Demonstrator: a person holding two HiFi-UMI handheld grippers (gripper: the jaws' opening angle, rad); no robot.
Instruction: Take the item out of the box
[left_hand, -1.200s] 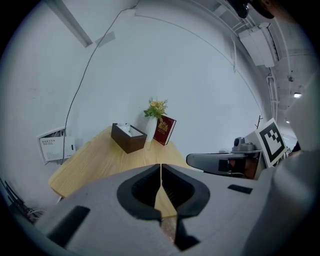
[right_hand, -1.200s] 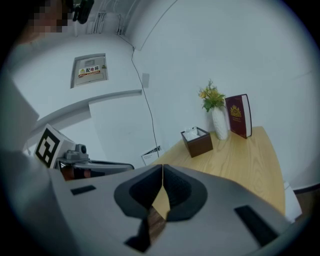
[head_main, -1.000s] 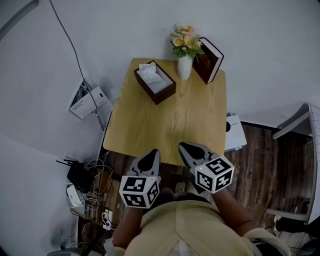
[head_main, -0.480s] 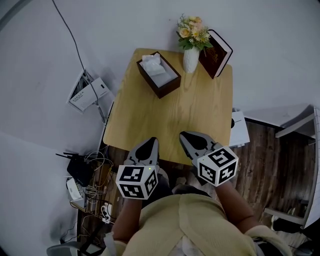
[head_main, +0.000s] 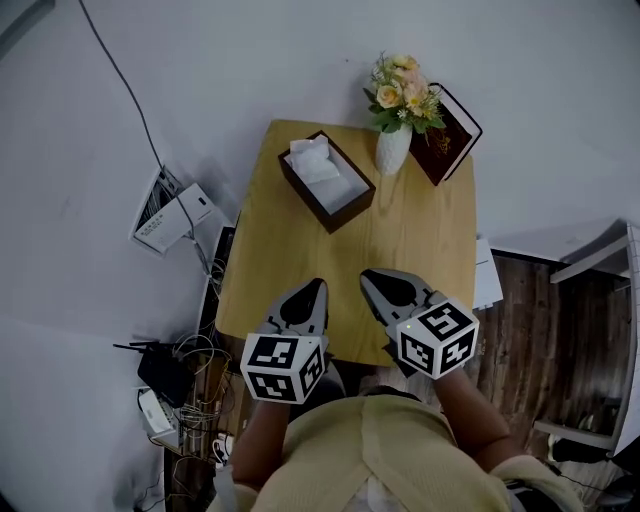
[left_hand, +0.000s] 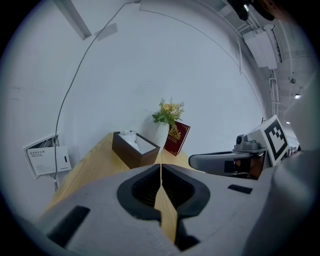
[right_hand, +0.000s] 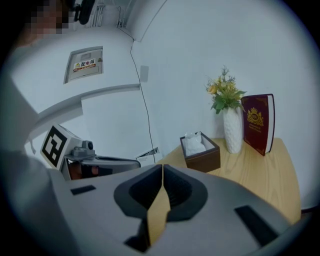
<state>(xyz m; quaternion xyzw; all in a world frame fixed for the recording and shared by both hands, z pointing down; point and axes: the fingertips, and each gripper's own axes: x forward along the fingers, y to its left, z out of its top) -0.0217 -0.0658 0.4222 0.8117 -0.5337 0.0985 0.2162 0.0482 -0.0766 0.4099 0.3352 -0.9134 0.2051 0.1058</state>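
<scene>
A dark brown tissue box (head_main: 327, 184) stands at the far left of the wooden table (head_main: 420, 250), with a white tissue (head_main: 313, 160) sticking out of its top. My left gripper (head_main: 315, 290) and right gripper (head_main: 370, 278) hover side by side over the table's near edge, well short of the box. Both are shut with nothing between the jaws. In the left gripper view the box (left_hand: 134, 149) lies ahead, beyond the gripper (left_hand: 160, 165). The right gripper view has the box (right_hand: 201, 155) ahead and slightly right of the gripper (right_hand: 162, 166).
A white vase of flowers (head_main: 393, 148) and a dark red book (head_main: 450, 133) stand at the table's far right corner, close to the box. On the floor to the left are white devices (head_main: 170, 210), a router and cables (head_main: 180, 370). A white shelf (head_main: 600, 255) is on the right.
Both grippers have moved forward together, from in front of the table to over its near edge, closer to the box. Their jaws stayed shut.
</scene>
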